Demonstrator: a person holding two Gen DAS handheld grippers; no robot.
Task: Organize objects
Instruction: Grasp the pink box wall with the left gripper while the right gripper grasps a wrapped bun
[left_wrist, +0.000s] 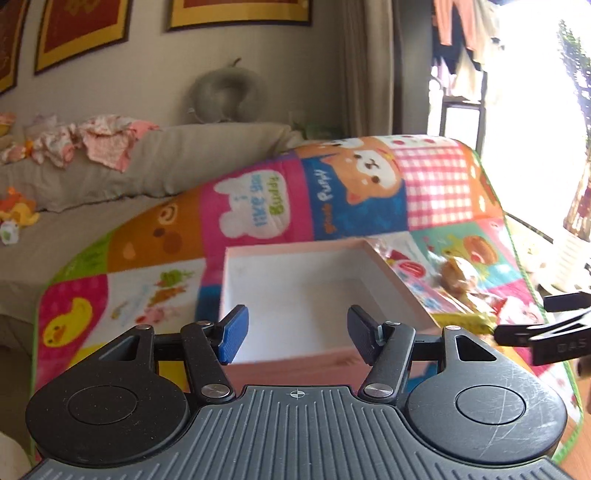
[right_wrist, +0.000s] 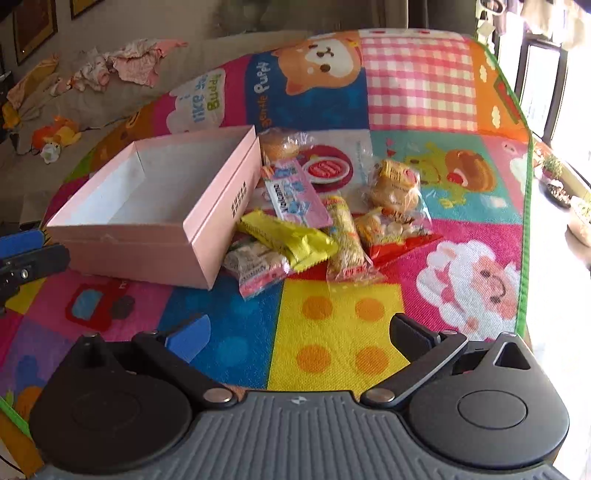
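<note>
An open pink box (right_wrist: 207, 221) with a bare white inside lies on a colourful play mat. Against its right side is a heap of snack packets: a yellow packet (right_wrist: 291, 240), a pink one (right_wrist: 295, 195), a long noodle packet (right_wrist: 343, 236) and a wrapped bun (right_wrist: 395, 188). My right gripper (right_wrist: 299, 332) is open over the mat, nearer than the heap, holding nothing. My left gripper (left_wrist: 297, 328) is open above the near wall of the box (left_wrist: 291, 369), with nothing between its pads. The yellow packet (left_wrist: 465, 317) shows past the box's right corner, next to the right gripper's fingers (left_wrist: 524, 334).
The play mat (right_wrist: 332, 332) covers a raised surface with a green edge at the right. Behind it are a grey couch with crumpled clothes (left_wrist: 103, 140), a plush toy (left_wrist: 18, 210) and a grey neck pillow (left_wrist: 225, 96). A bright window lies to the right.
</note>
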